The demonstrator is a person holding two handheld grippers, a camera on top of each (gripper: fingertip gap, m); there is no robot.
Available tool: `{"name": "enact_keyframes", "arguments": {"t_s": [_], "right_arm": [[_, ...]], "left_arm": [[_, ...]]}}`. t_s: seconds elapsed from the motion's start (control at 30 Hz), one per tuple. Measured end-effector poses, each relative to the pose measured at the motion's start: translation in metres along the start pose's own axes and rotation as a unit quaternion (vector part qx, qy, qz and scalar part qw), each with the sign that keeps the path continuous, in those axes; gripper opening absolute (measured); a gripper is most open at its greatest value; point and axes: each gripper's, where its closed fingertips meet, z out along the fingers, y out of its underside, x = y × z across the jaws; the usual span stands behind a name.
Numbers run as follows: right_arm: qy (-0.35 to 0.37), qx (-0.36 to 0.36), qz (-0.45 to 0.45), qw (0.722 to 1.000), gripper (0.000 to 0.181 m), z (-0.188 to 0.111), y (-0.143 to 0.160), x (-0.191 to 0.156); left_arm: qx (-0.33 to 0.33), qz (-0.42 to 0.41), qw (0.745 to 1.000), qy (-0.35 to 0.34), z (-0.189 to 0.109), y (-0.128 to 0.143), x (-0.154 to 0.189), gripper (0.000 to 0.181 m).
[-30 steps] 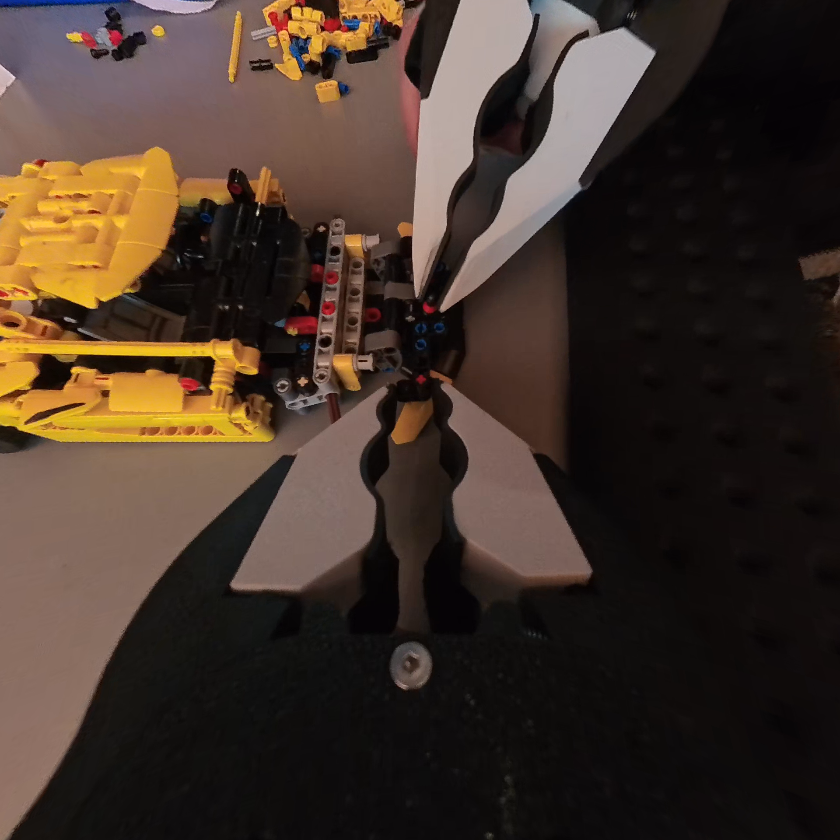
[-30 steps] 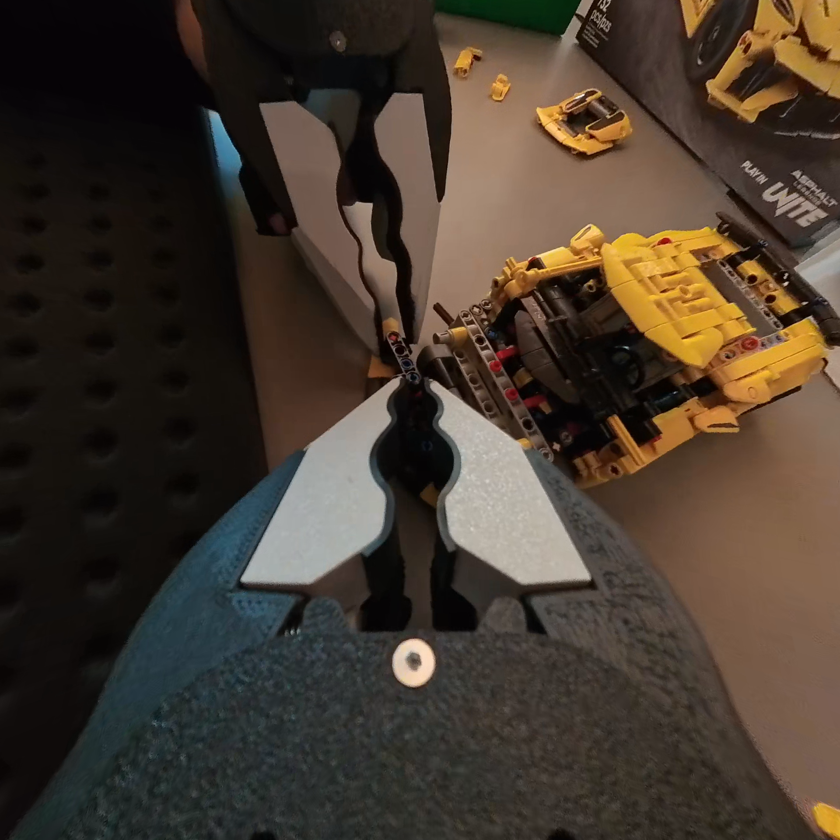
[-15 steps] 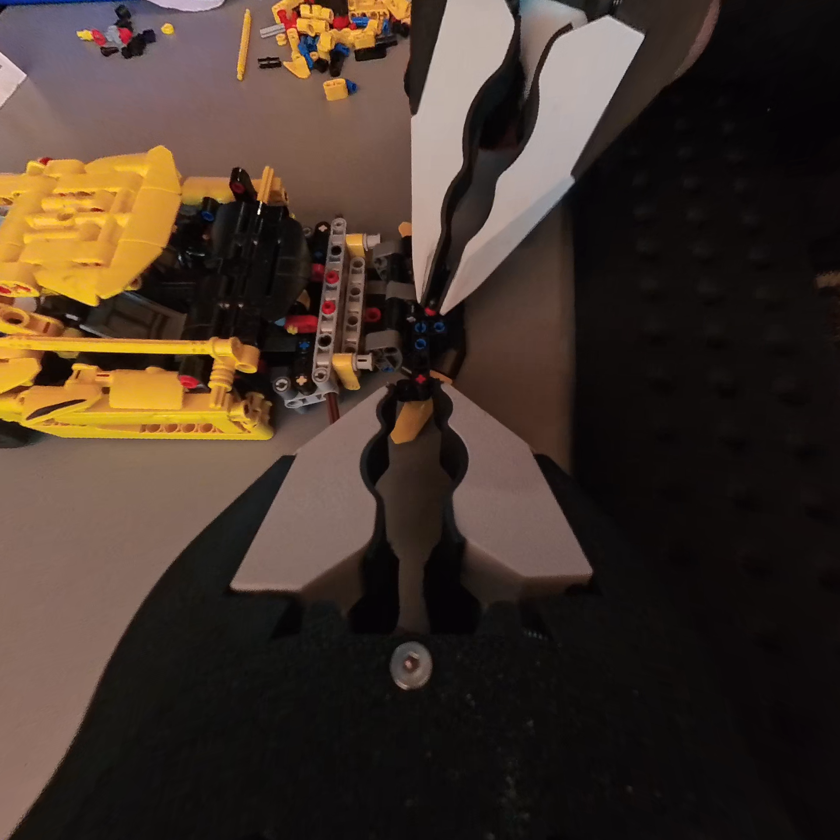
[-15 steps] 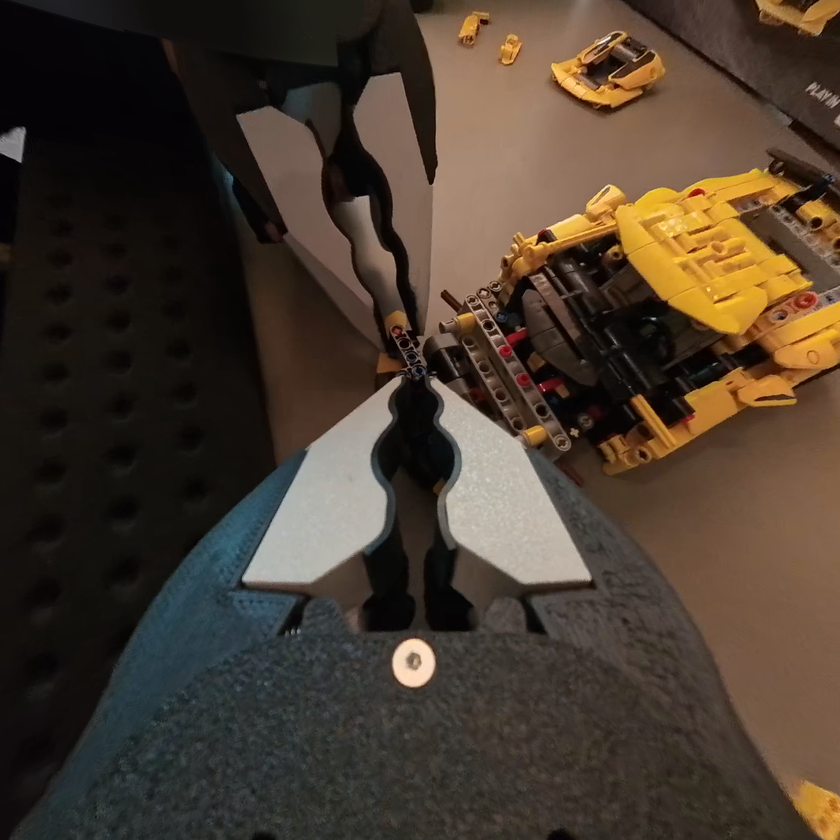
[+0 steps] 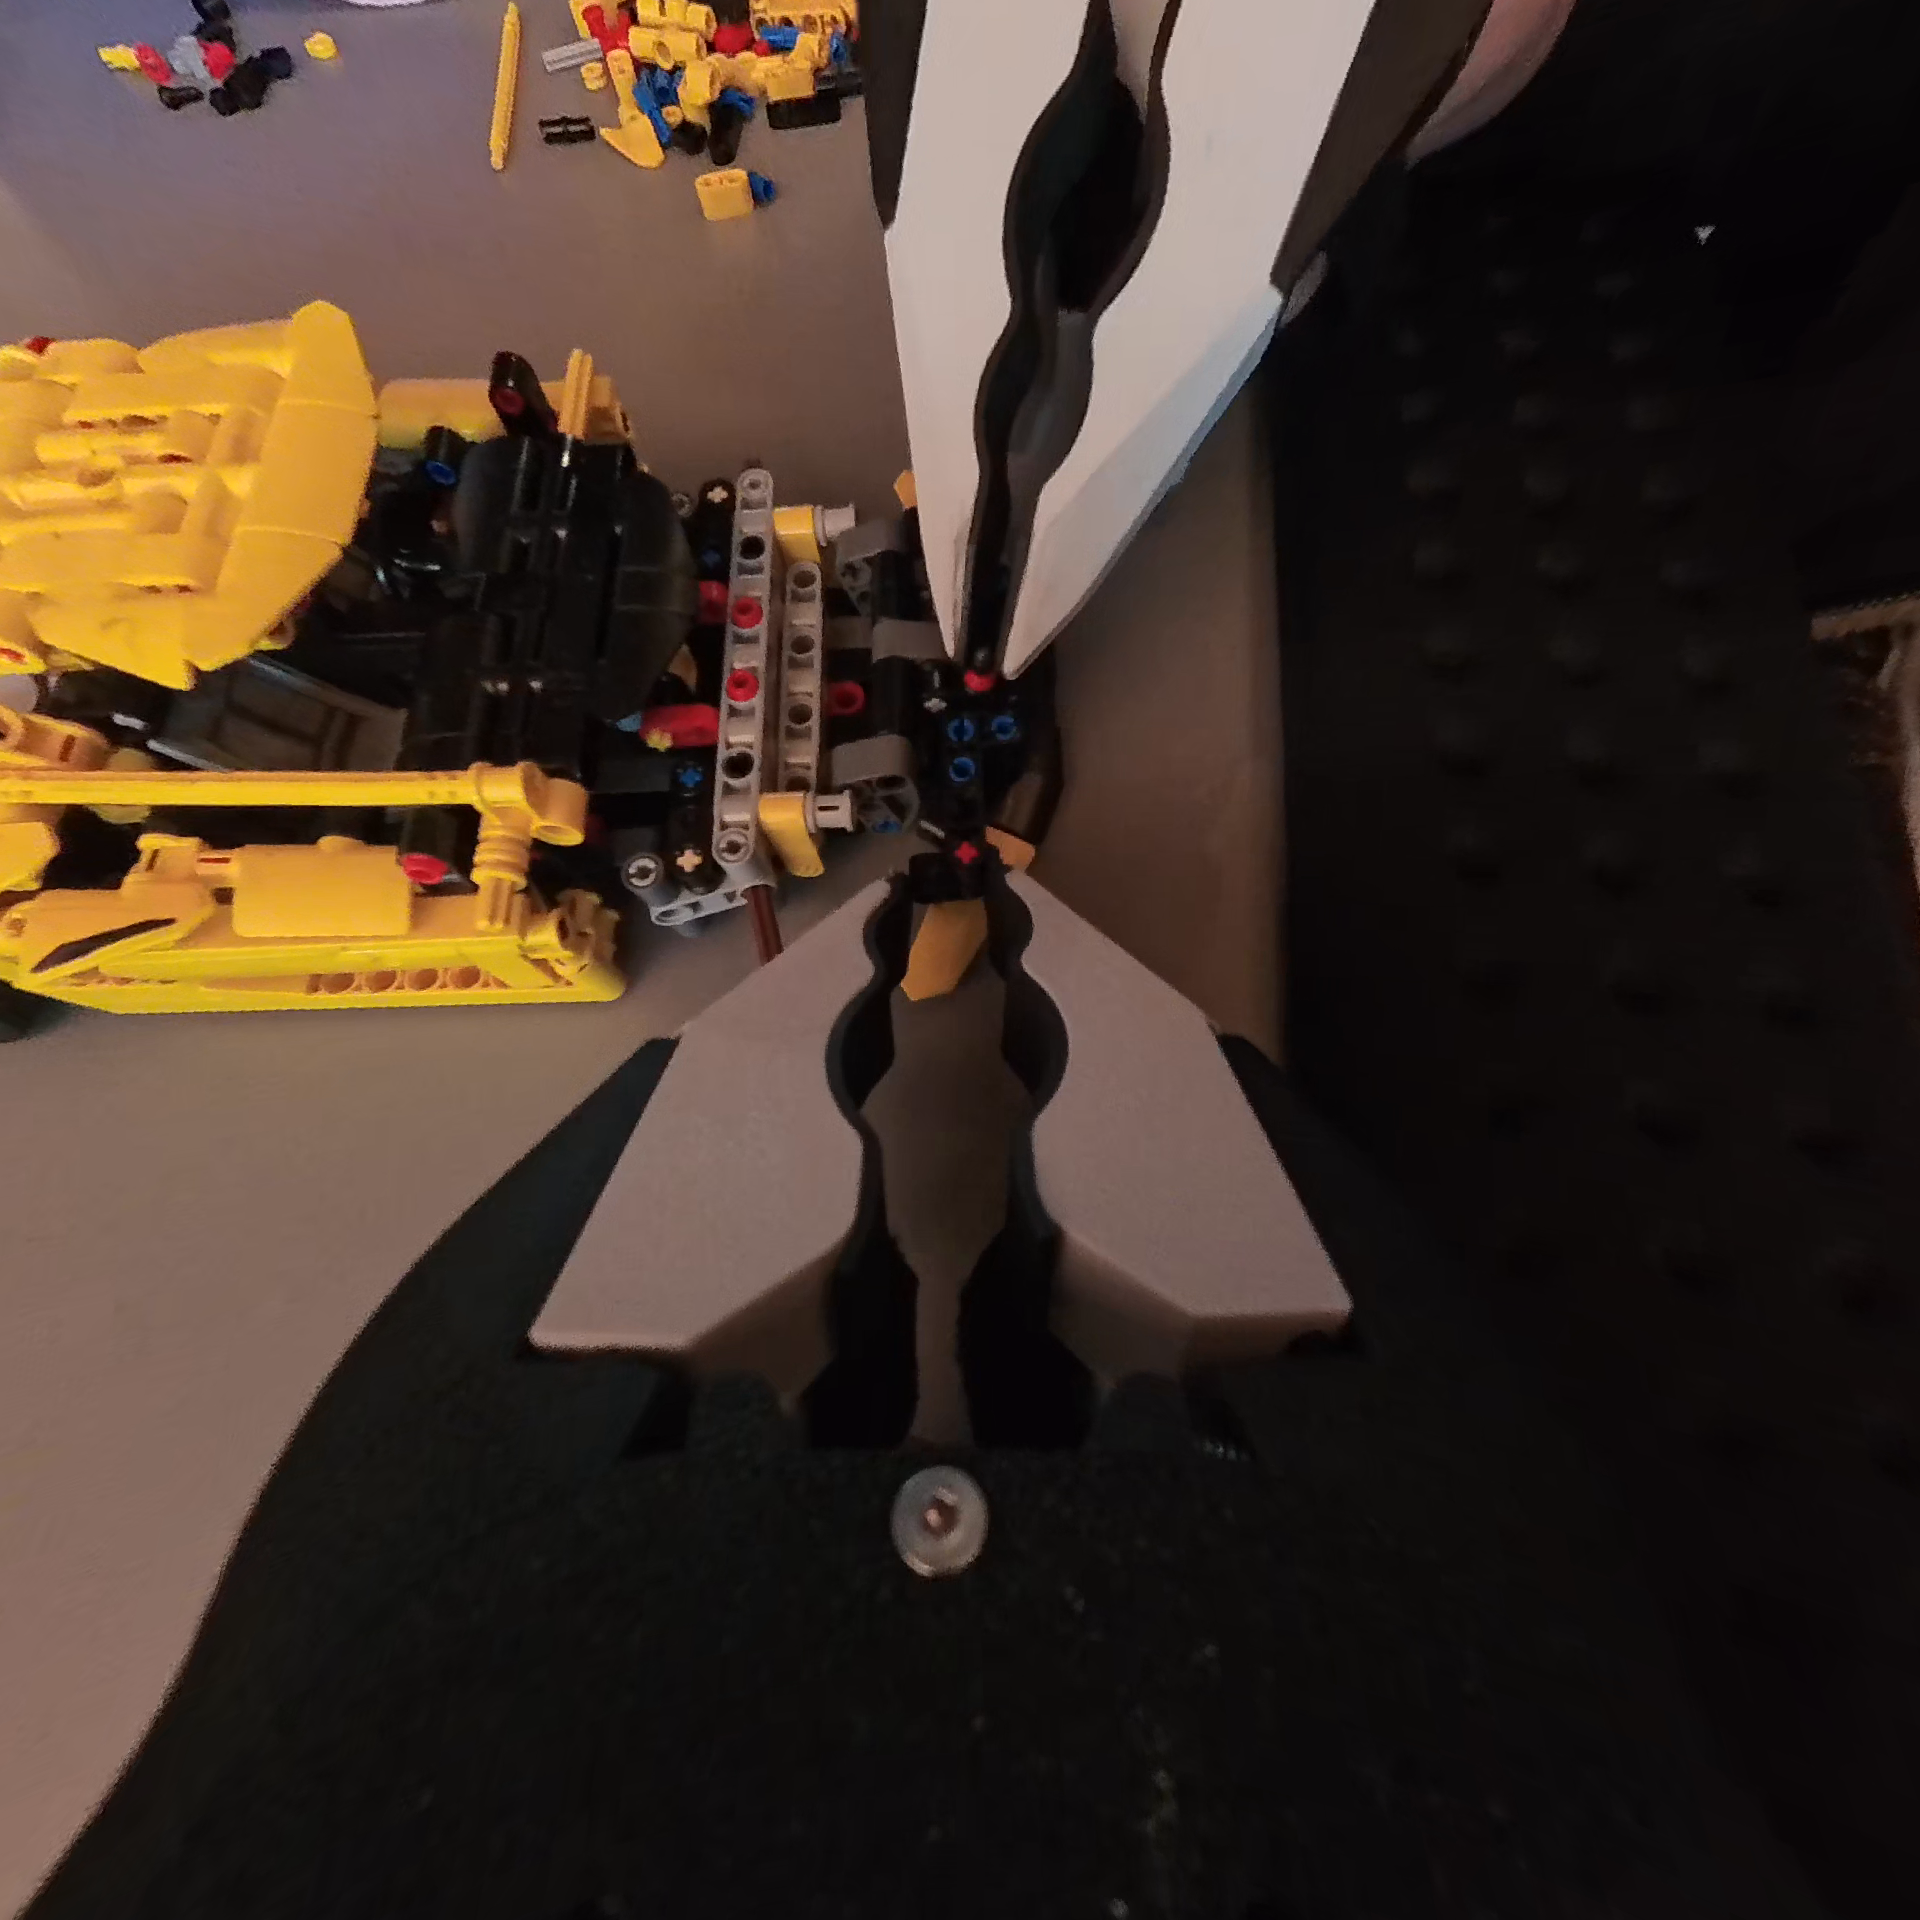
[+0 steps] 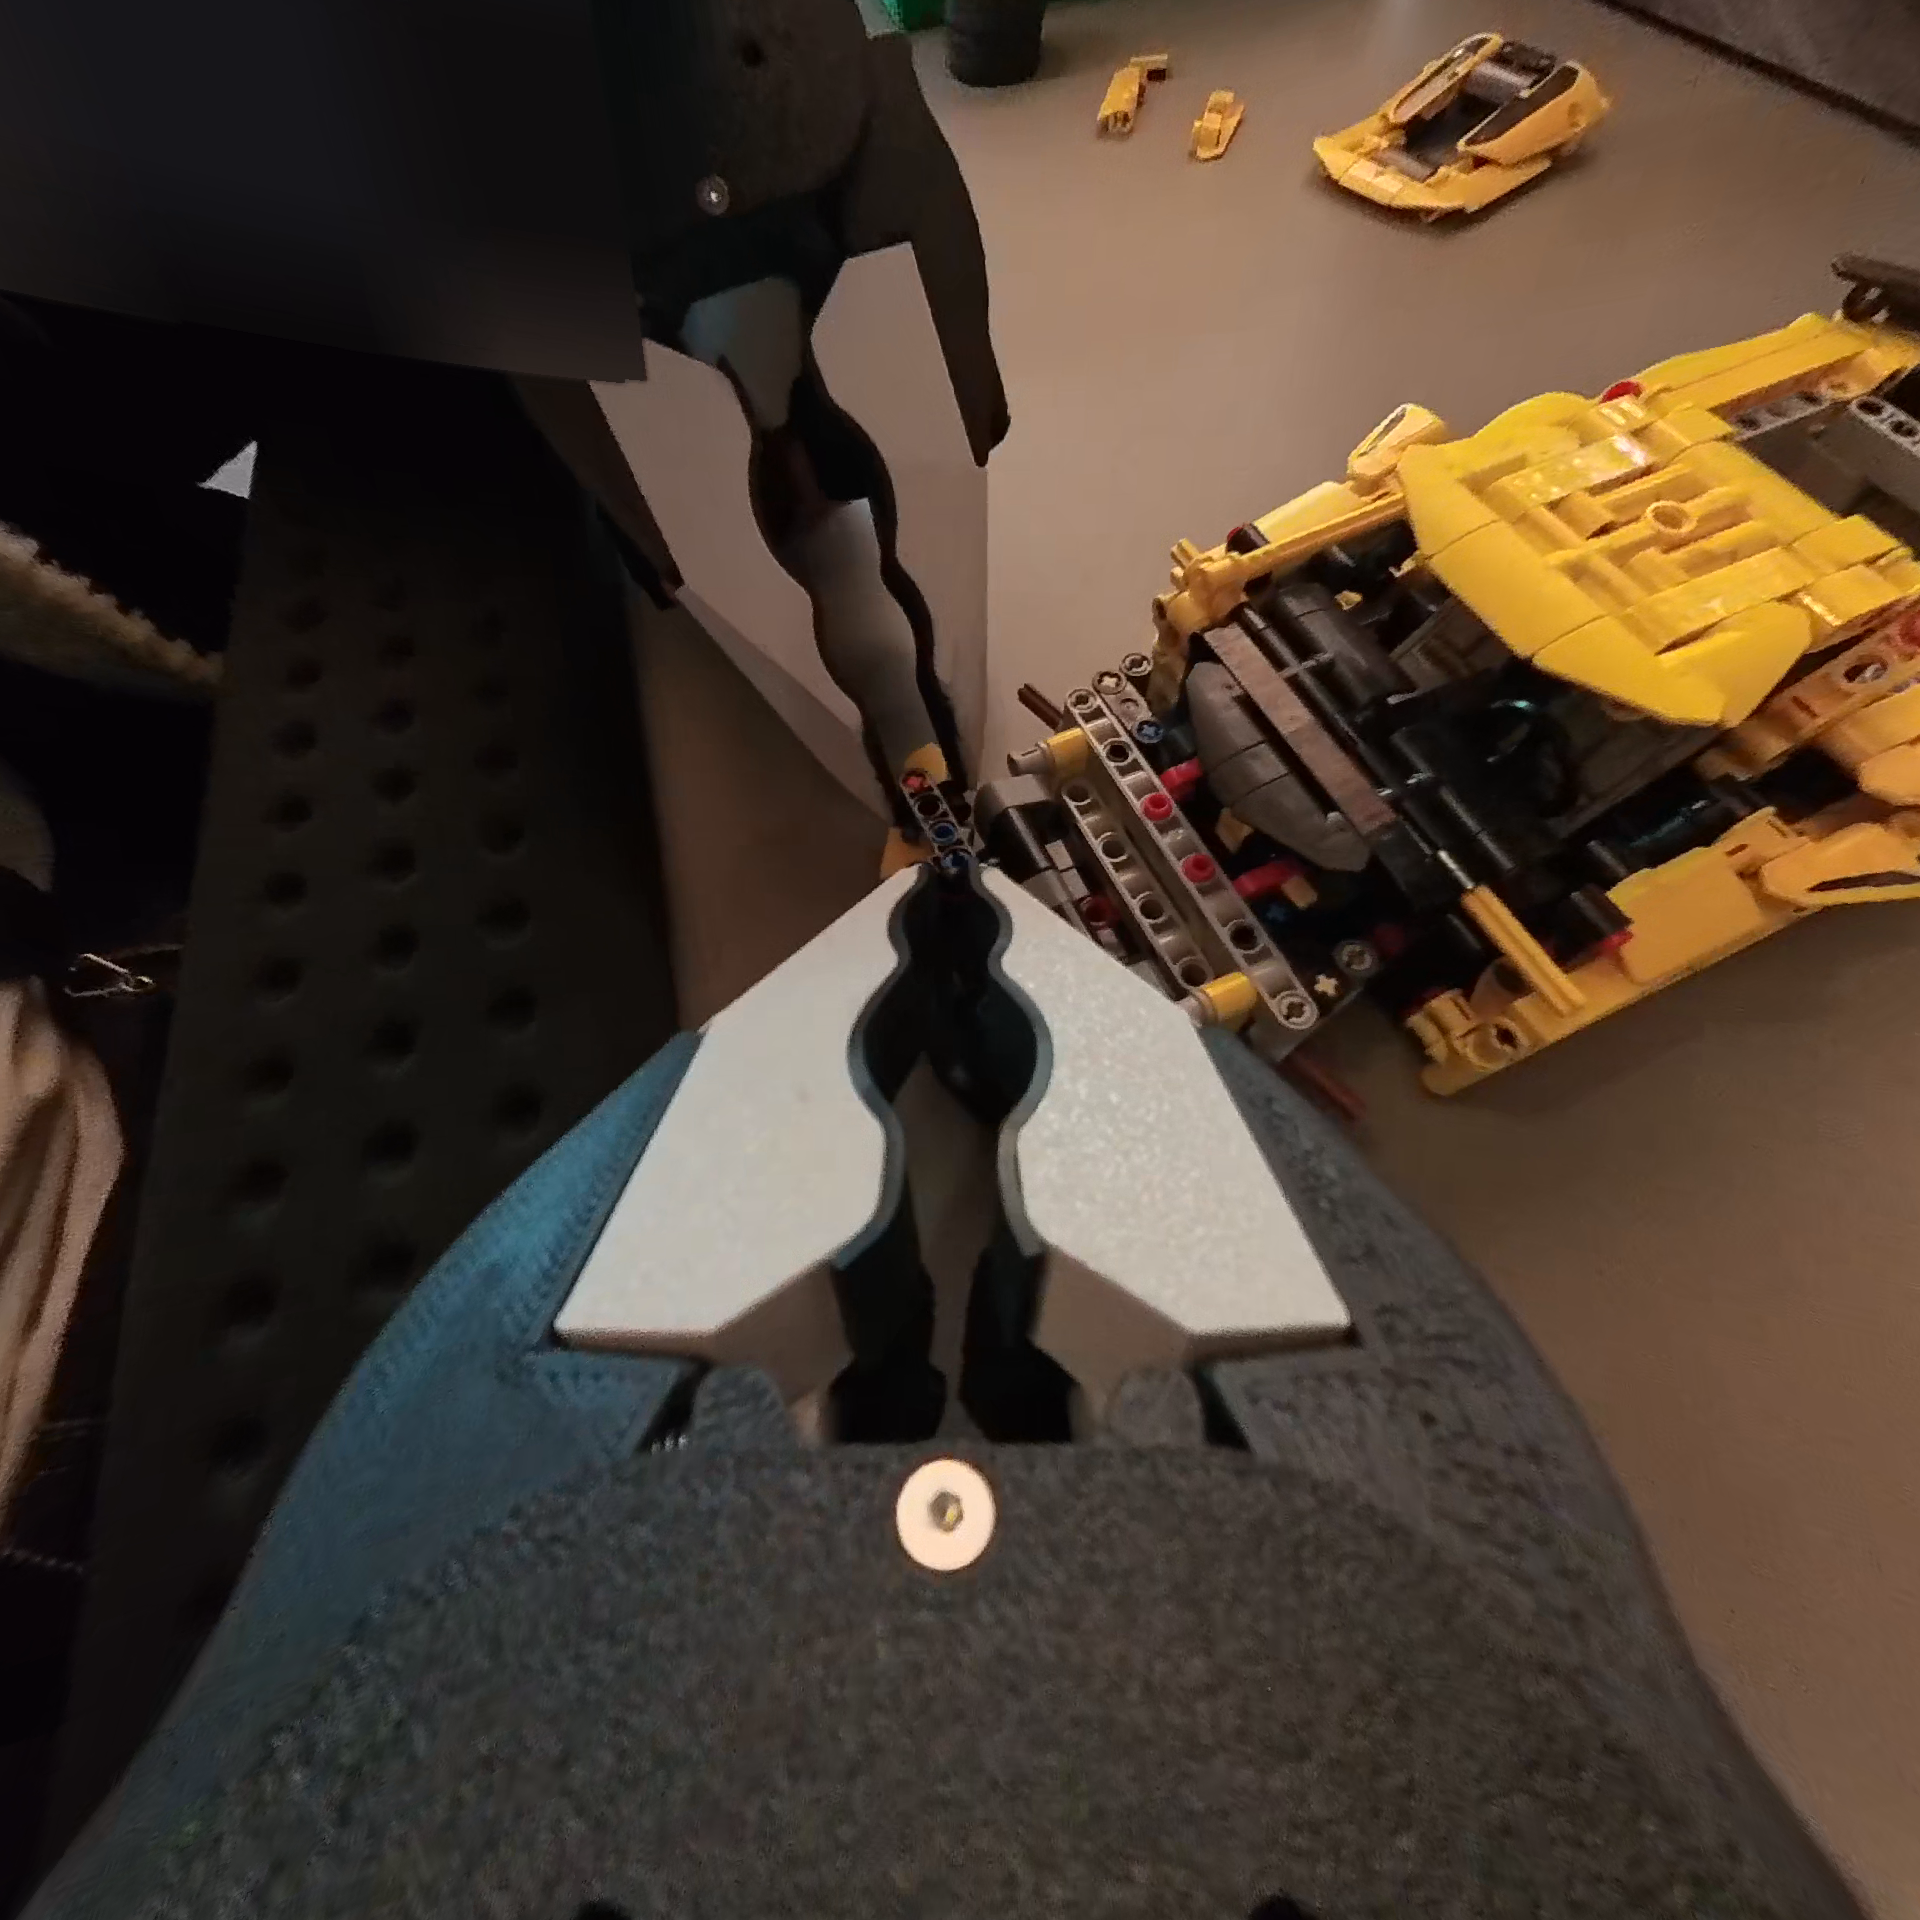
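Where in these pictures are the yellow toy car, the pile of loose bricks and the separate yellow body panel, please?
yellow toy car (image 5: pixel 187 499), left wrist view, on its yellow roof panel.
pile of loose bricks (image 5: pixel 707 73), left wrist view, middle of the pile.
separate yellow body panel (image 6: pixel 1455 125), right wrist view, on its centre.

No readable writing shows in either view.

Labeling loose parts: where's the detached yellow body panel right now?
In the right wrist view the yellow body panel lies on the grey table at the top right, beyond the yellow brick-built car, with two small yellow pieces to its left.
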Motion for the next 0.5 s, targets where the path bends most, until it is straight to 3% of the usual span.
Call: {"name": "enact_keyframes", "arguments": {"t_s": [0.13, 0.23, 0.37, 0.5], "right_arm": [[0.03, -0.004, -0.041, 0.999, 0.005, 0.0018, 0.0016, -0.0004], [0.082, -0.008, -0.122, 0.989, 0.021, 0.002, -0.0008, -0.0033], [0.19, -0.045, -0.257, 0.946, 0.021, 0.0034, 0.003, 0.0013], [0.237, -0.07, -0.32, 0.915, 0.024, 0.0049, 0.0042, 0.0033]], "left_arm": [[-0.004, -0.006, 1.0, 0.003, -0.0004, 0.0016, -0.0004, 0.015], [-0.005, -0.016, 1.0, 0.006, -0.0009, 0.0026, -0.0011, 0.014], [-0.008, -0.02, 1.0, 0.007, -0.0007, 0.0037, -0.0014, 0.014], [-0.011, -0.025, 1.0, 0.009, -0.0006, 0.0043, -0.0016, 0.014]]}}
